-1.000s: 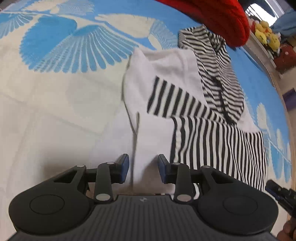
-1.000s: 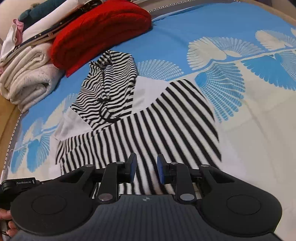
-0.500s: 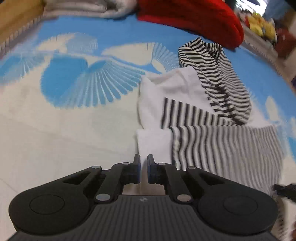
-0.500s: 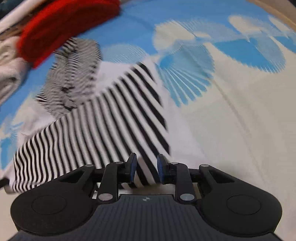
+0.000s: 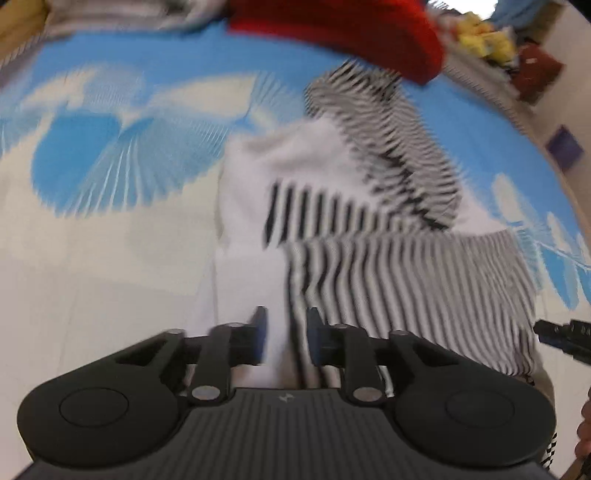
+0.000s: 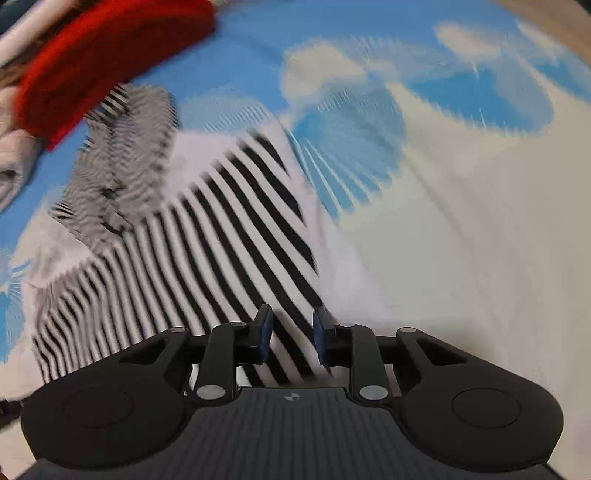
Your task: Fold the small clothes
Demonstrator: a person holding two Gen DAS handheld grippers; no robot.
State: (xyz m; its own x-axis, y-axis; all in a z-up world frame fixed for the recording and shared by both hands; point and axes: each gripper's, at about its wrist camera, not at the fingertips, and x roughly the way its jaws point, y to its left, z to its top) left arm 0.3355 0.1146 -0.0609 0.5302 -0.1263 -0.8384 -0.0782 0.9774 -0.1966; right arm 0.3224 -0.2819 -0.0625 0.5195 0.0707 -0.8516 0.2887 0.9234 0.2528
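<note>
Lying between both grippers' fingers (image 5: 258, 332), striped garment (image 6: 207, 236), hem edge

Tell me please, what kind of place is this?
Probably a bedroom at home: a striped garment lies on what looks like a bed with a blue and white patterned sheet, beside folded laundry including a red knit, and yellow plush toys.
</note>
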